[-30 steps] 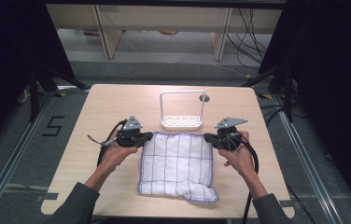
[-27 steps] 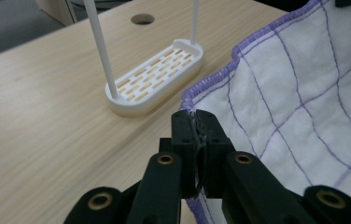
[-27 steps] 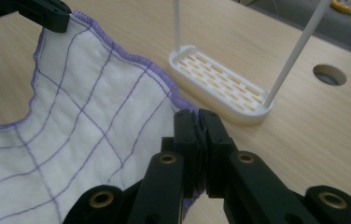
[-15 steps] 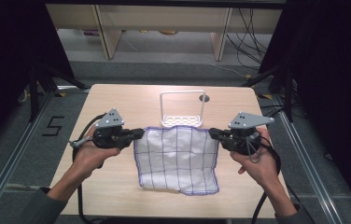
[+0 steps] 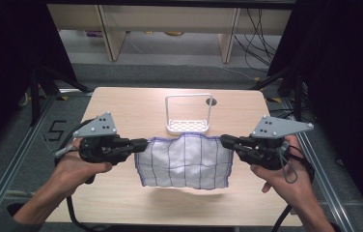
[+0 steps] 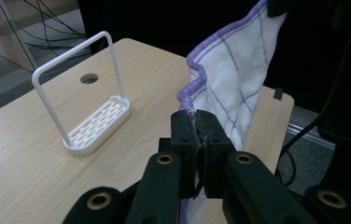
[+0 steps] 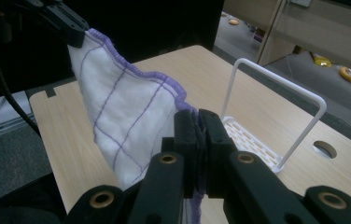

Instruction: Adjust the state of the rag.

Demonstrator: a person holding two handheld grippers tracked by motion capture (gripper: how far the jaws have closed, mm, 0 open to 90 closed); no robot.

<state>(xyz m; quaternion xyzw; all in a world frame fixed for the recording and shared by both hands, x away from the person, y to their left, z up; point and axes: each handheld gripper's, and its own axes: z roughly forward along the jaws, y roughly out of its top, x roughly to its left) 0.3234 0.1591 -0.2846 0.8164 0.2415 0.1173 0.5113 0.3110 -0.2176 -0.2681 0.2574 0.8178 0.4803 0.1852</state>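
Pinching one upper corner of the cloth [image 5: 184,162], the left gripper [image 5: 143,143] has its black jaws clenched on the purple hem — in the left gripper view the left gripper [image 6: 198,122] shows the two pads pressed together with the edging caught between them. The right gripper [image 5: 224,141] is clamped the same way on the opposite upper corner; in the right gripper view the right gripper [image 7: 198,120] bites the hem where the cloth [image 7: 127,126] falls away below. Between the two, the top edge runs in a shallow sag, and the white fabric with its thin purple grid hangs down as a sheet, its lower edge clear of the table [image 5: 126,104], with a shadow beneath it.

Each gripper sits in a hand — the left hand [image 5: 76,169] at the left of the high view, the right hand [image 5: 281,176] at the right — with a grey three-cornered plate on top and a cable trailing back.

Just beyond the cloth stands a white rack [image 5: 188,125], an oval slotted base with a tall upright hoop, near a round hole [image 5: 211,102] in the tabletop.
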